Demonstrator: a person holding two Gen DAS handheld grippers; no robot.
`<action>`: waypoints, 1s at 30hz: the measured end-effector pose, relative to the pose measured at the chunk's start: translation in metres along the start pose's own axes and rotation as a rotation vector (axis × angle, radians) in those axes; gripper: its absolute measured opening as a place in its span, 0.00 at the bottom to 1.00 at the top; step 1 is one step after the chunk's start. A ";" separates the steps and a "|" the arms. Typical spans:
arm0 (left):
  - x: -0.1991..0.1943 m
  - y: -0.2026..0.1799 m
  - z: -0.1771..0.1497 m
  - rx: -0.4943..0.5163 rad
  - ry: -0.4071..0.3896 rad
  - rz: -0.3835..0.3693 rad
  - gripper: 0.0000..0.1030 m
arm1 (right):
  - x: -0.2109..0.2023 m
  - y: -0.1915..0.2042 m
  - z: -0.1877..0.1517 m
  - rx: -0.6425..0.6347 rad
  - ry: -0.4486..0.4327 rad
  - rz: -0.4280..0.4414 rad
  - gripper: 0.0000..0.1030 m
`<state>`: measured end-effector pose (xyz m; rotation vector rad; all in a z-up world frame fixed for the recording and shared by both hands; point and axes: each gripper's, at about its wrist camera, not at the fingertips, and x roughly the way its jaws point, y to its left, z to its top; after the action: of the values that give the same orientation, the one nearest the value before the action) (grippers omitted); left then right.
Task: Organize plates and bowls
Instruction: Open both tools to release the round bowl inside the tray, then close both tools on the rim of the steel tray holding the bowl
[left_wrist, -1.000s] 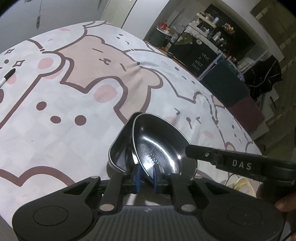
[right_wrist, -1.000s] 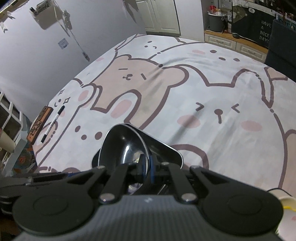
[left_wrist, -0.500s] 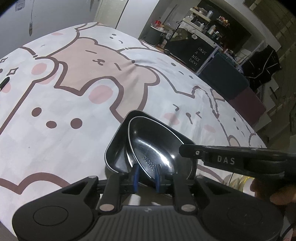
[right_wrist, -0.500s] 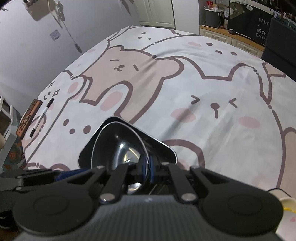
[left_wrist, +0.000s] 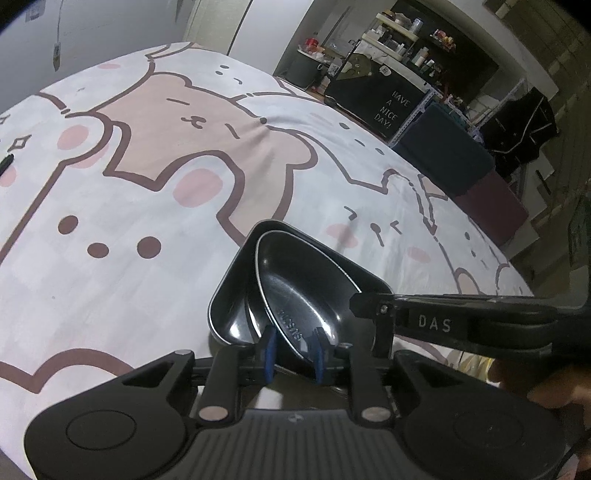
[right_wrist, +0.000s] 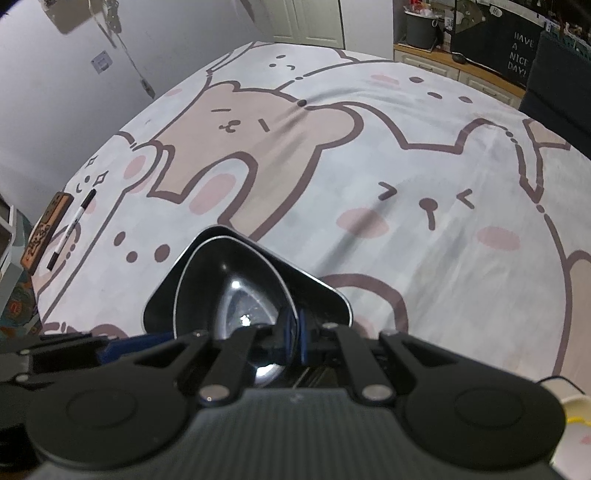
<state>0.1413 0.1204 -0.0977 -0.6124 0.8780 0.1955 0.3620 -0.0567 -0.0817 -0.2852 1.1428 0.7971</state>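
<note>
Two steel bowls sit nested on the cartoon-bear cloth. The inner bowl (left_wrist: 295, 280) leans inside the outer bowl (left_wrist: 229, 314). My left gripper (left_wrist: 294, 356) straddles the near wall of the inner bowl. Its jaws are opening, and the blue pads stand a little off the metal. In the right wrist view my right gripper (right_wrist: 294, 332) is shut on the rim of the inner bowl (right_wrist: 229, 280). The outer bowl (right_wrist: 317, 295) lies under it. A black finger (left_wrist: 436, 323) of the right gripper reaches in from the right.
A black marker (right_wrist: 72, 229) and a wood-coloured block (right_wrist: 44, 229) lie at the cloth's left edge. A pale yellow object (right_wrist: 576, 410) sits at the near right corner. Dark furniture (left_wrist: 443, 158) and shelves stand beyond the far edge.
The inner bowl has sunk lower into the outer bowl with the right gripper. The gap between the left gripper's pads has widened slightly.
</note>
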 end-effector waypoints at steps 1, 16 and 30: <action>0.000 0.000 0.000 -0.001 0.002 -0.004 0.24 | 0.001 0.000 0.000 0.002 0.001 0.002 0.09; -0.014 0.002 0.006 0.025 0.000 -0.042 0.73 | -0.020 -0.004 0.004 0.037 -0.059 0.019 0.71; -0.047 0.021 0.058 0.281 -0.021 0.015 1.00 | -0.086 -0.028 -0.031 0.179 -0.215 -0.005 1.00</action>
<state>0.1406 0.1749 -0.0425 -0.3419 0.8710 0.0895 0.3437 -0.1298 -0.0234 -0.0517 1.0022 0.6977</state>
